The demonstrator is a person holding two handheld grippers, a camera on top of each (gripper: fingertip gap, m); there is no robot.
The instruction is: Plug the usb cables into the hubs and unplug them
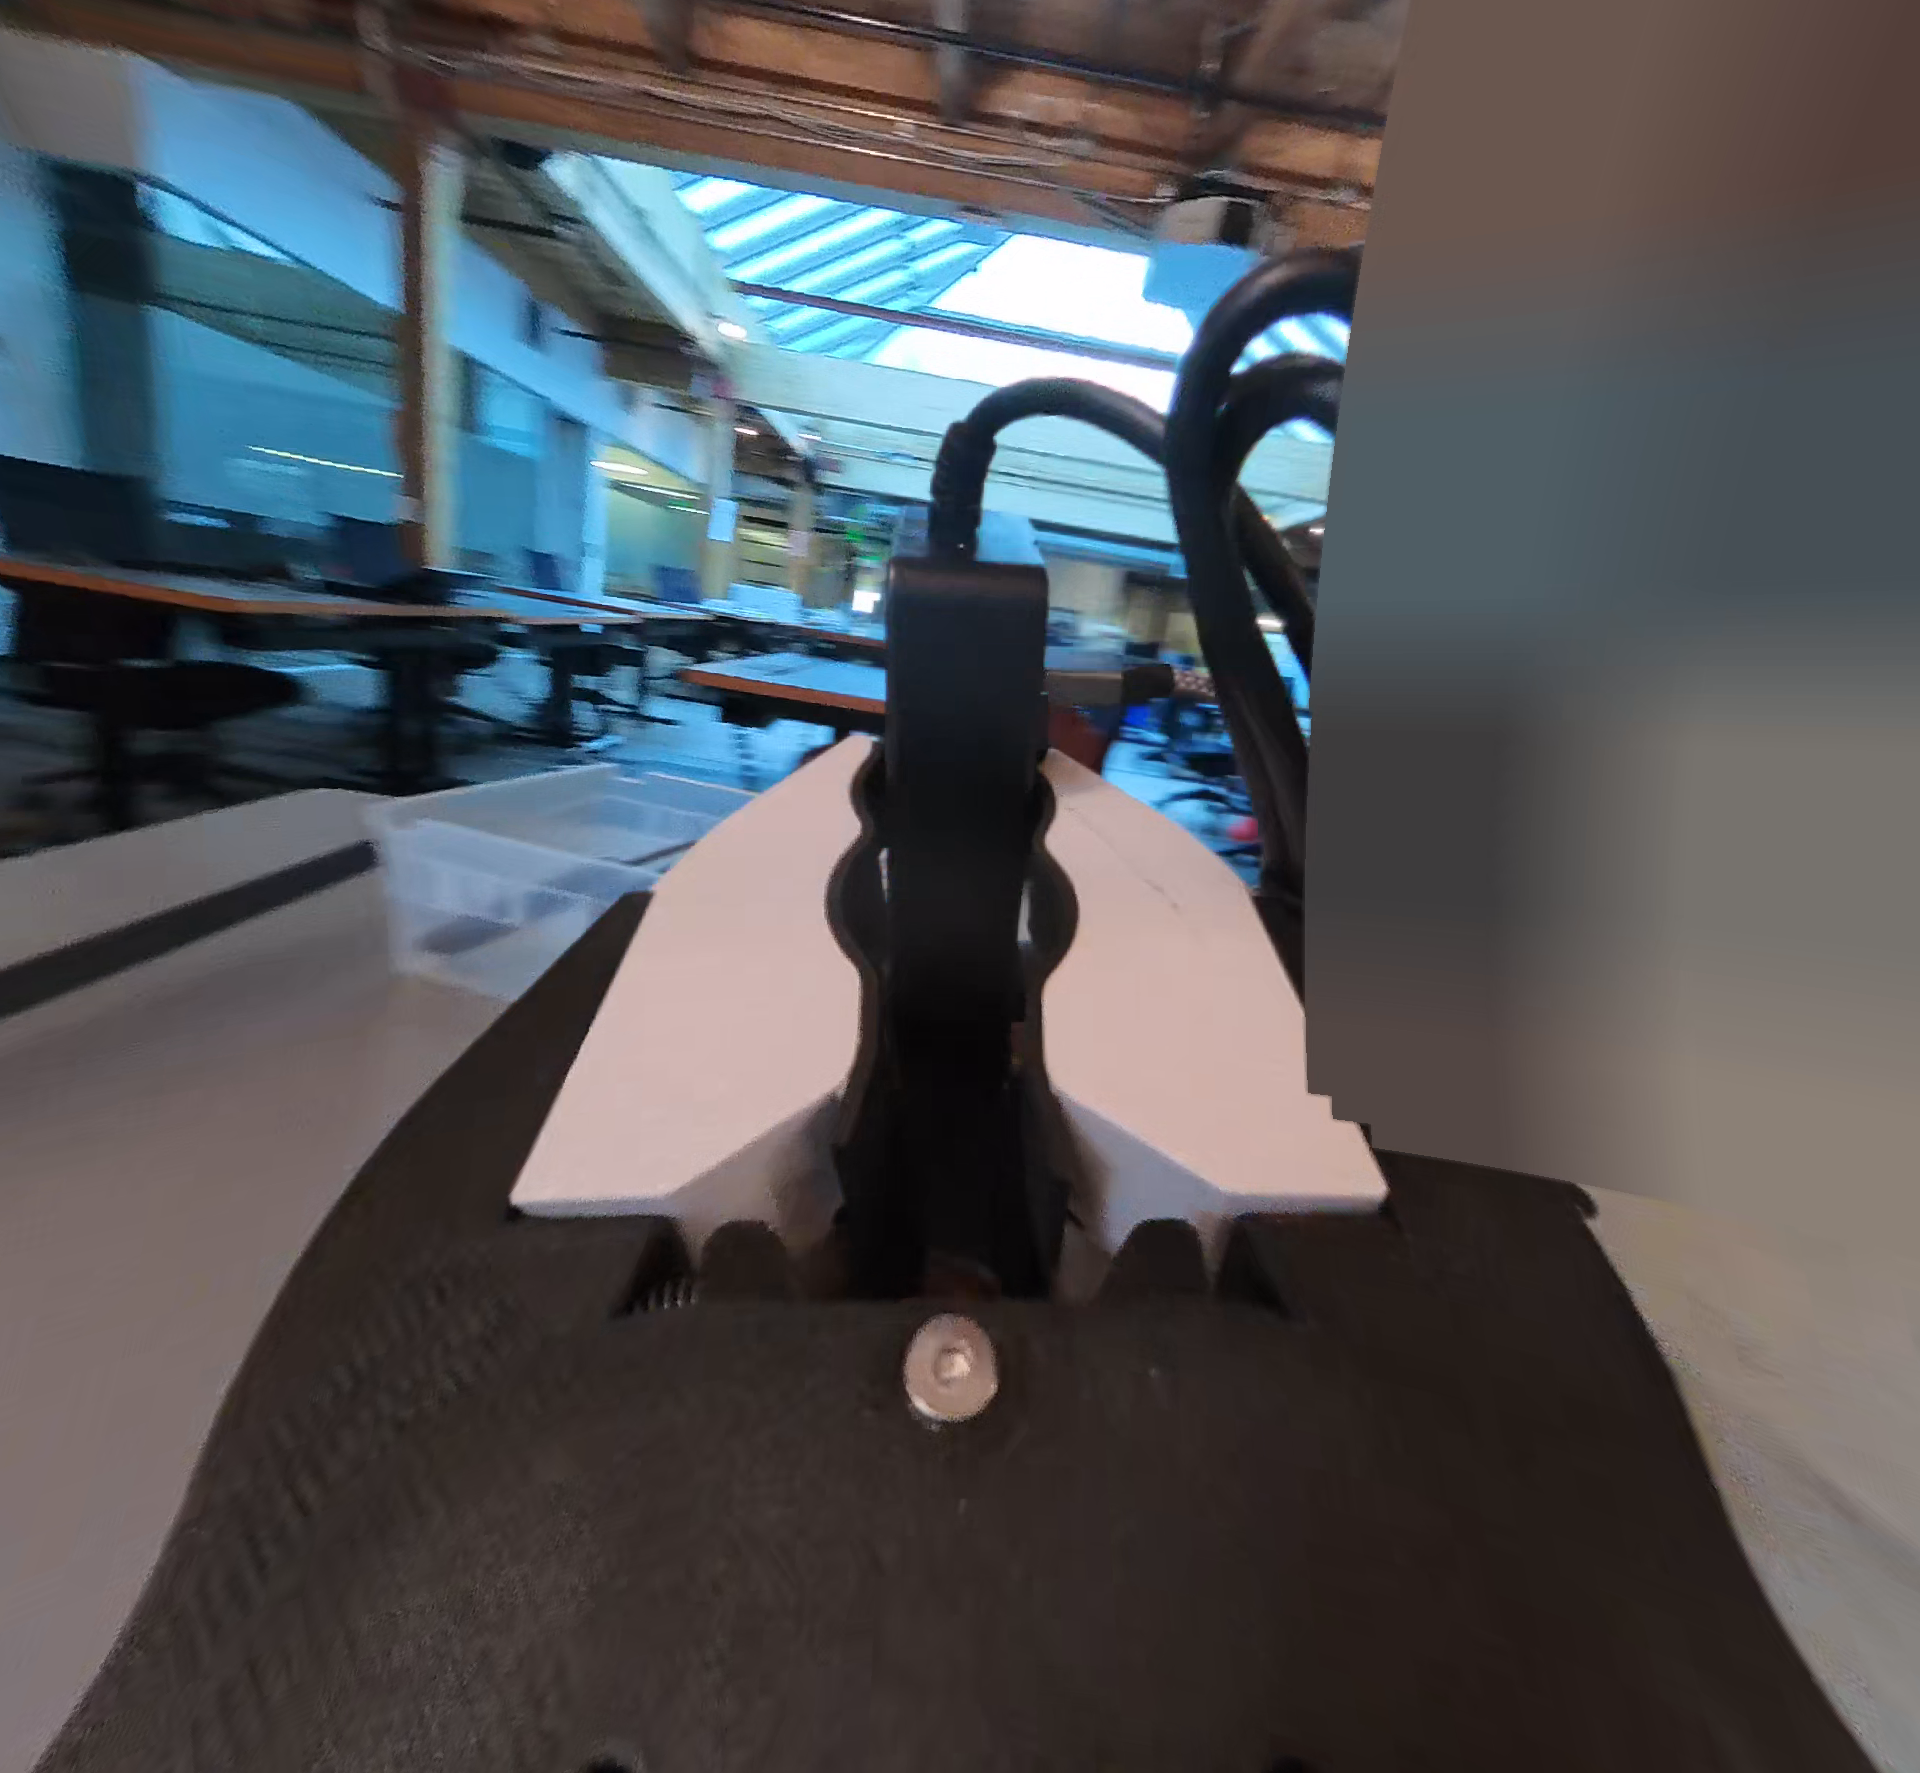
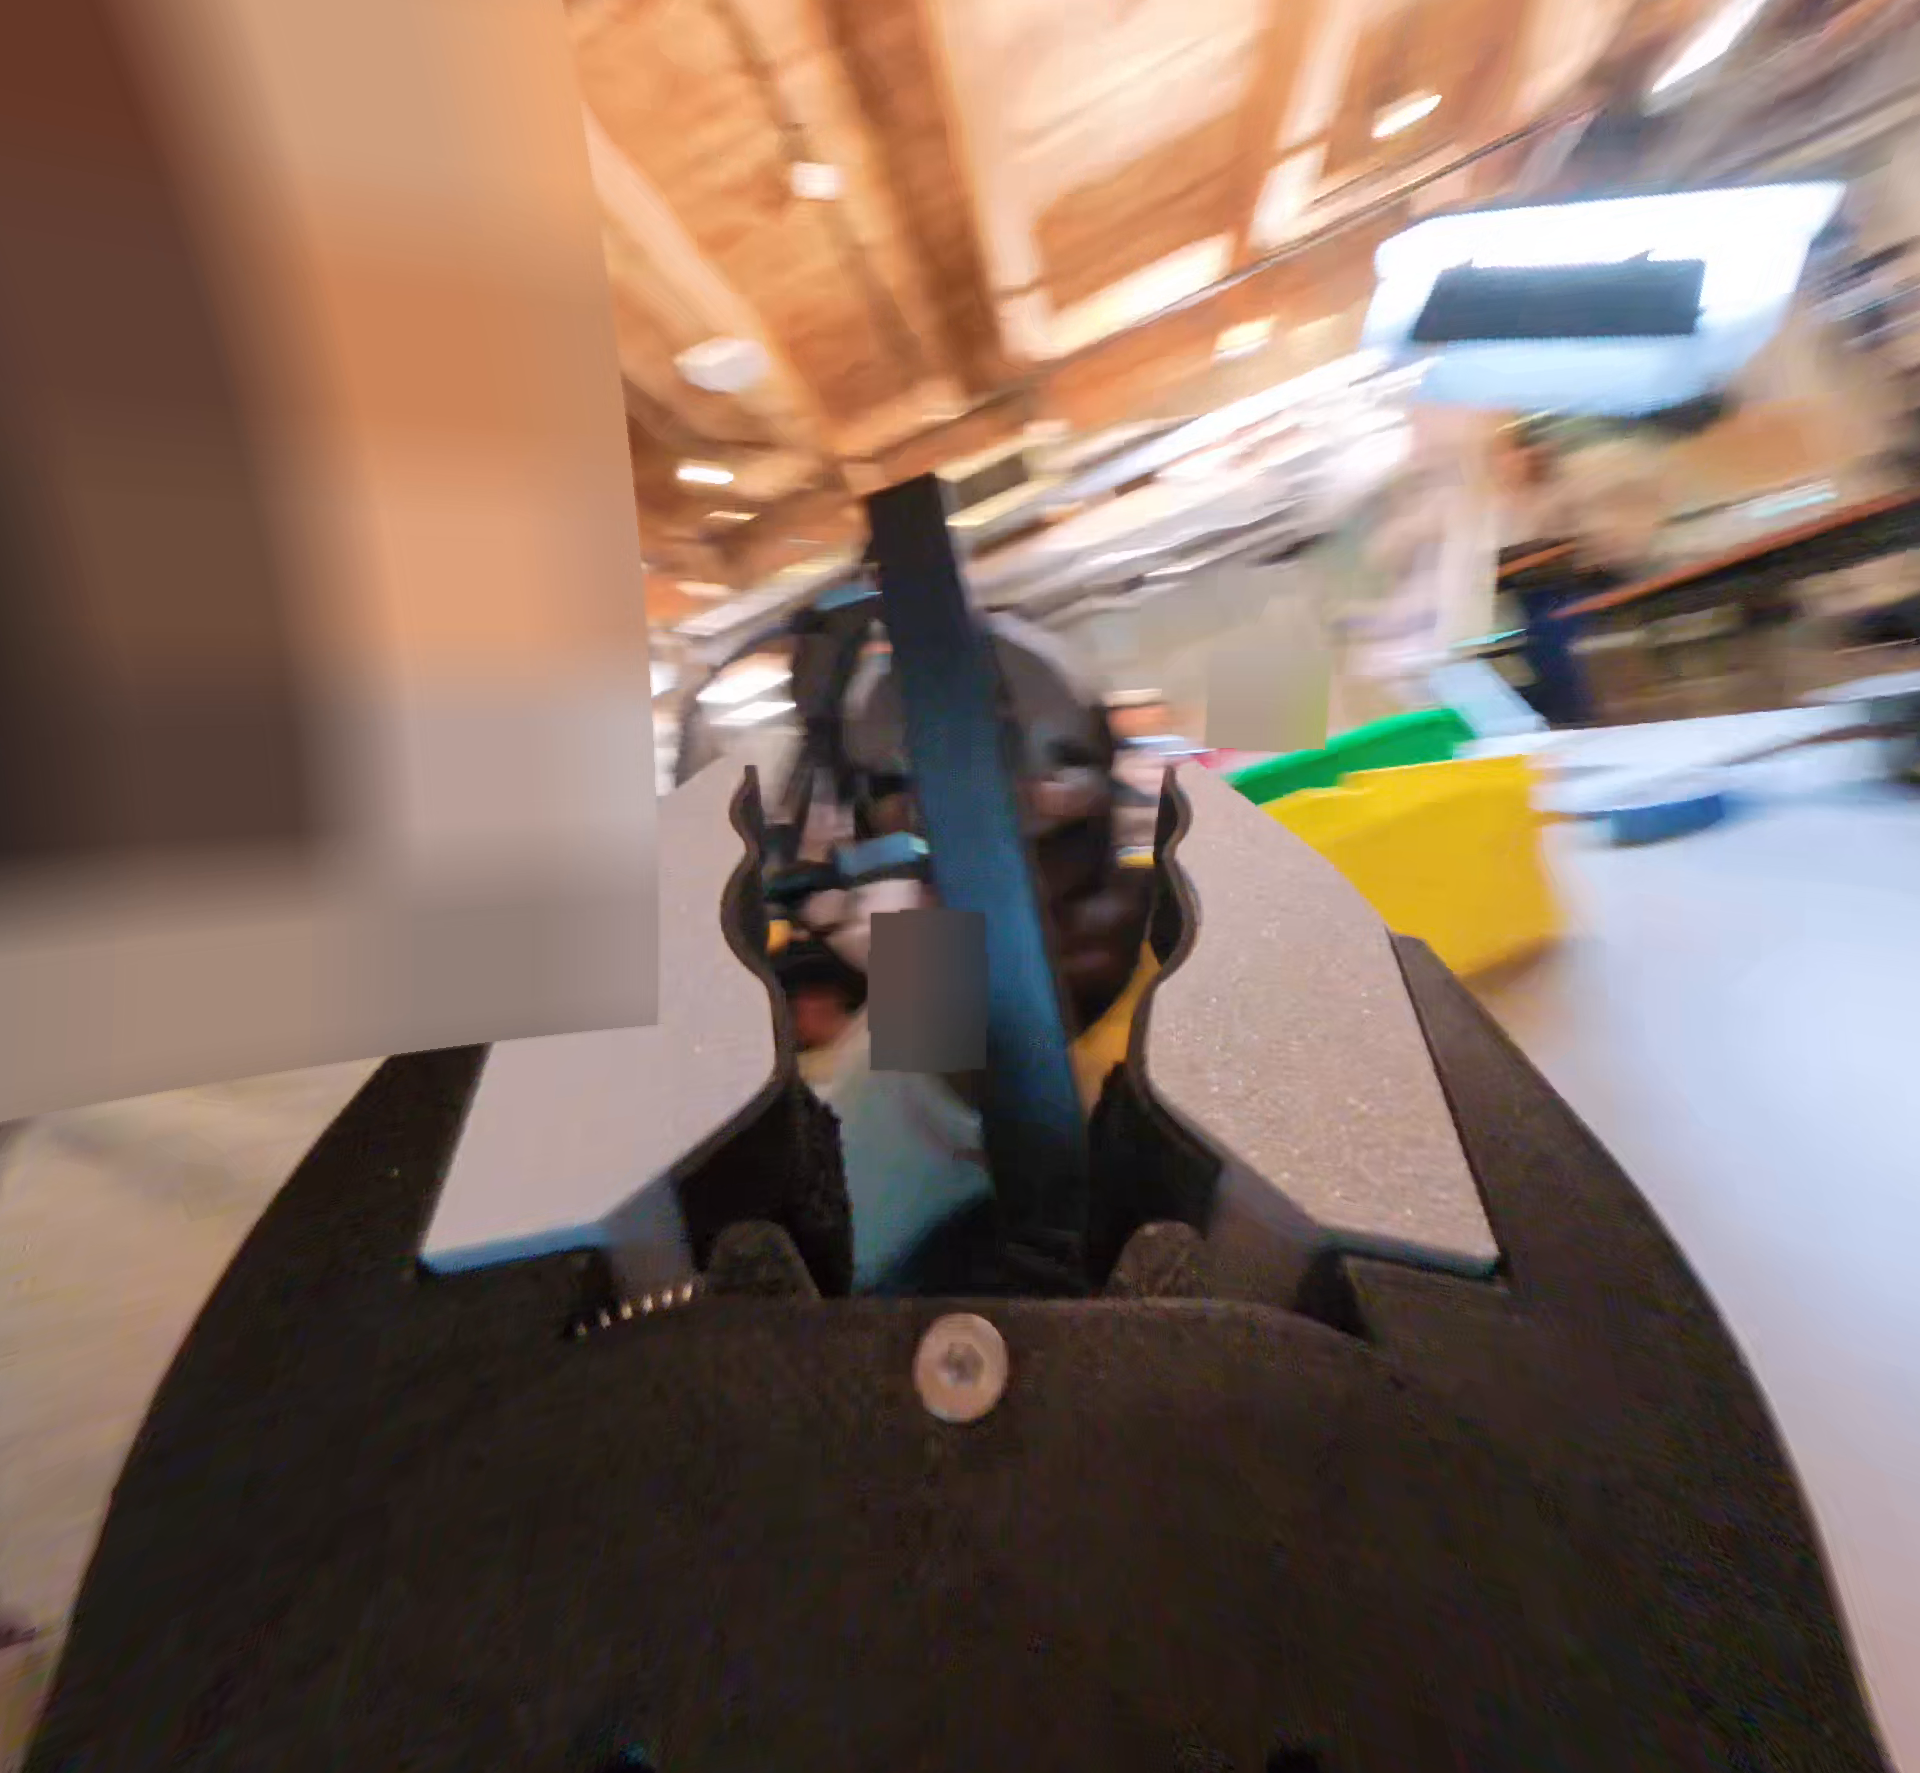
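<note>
At the centre of the left wrist view, the left gripper (image 1: 961, 788) pinches a black hub (image 1: 966, 684) standing on edge, its black cable (image 1: 1049, 404) arching toward upper right. A clear bin (image 1: 499, 850) sits on the table (image 1: 156, 1048) at left. The right gripper (image 2: 961, 850) is spread, a dark strap (image 2: 956, 736) slanting between its fingers; a yellow bin (image 2: 1444, 840) sits at right.

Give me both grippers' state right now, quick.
Left gripper: closed on a black hub, its cable looping up.
Right gripper: open; a dark flat bar stands between the fingers, not clamped.
</note>
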